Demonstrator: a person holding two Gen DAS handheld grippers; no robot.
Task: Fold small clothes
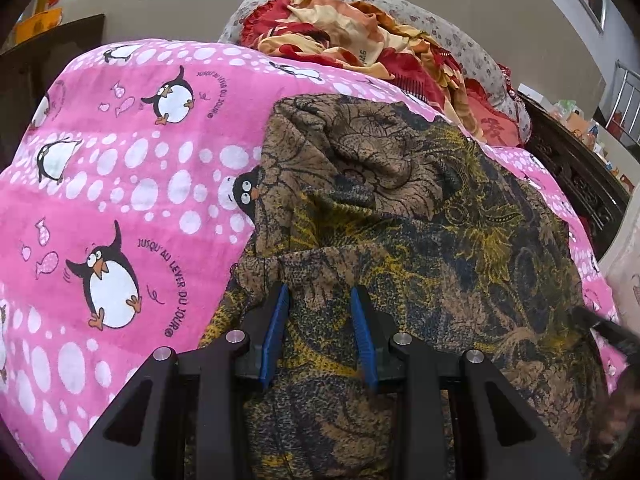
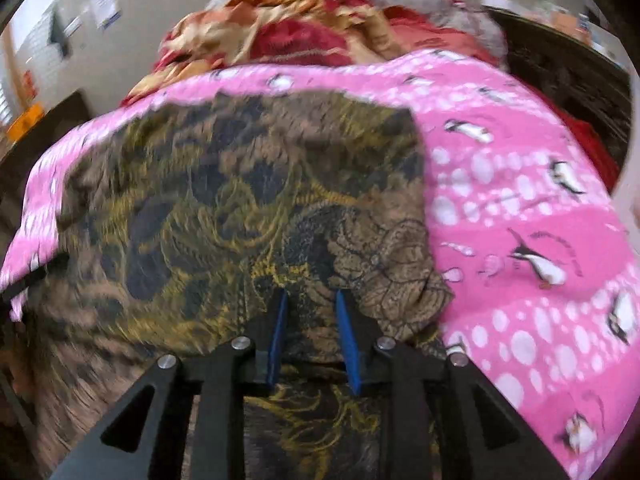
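Left wrist view: brown, navy and mustard batik-print cotton garment [image 1: 400, 208] lies rumpled on the pink penguin-print fleece blanket [image 1: 120, 168], spreading ahead and to the right of the tongs.
Left gripper [image 1: 322, 300]: blue pads stand a narrow gap apart with a fold of the garment's near-left edge running between them; whether they pinch it I cannot tell.
Garment's long axis: judged to run away from both tongs, toward the red and cream floral quilt [image 1: 360, 36] heaped behind.
Right wrist view: blurred; same garment fills the left and centre, pink blanket on the right.
Right gripper [image 2: 310, 300]: pads slightly parted over the garment's near-right corner, no clear hold.
Nearer hand: each sits at its own near corner; the fold probably carries these away.
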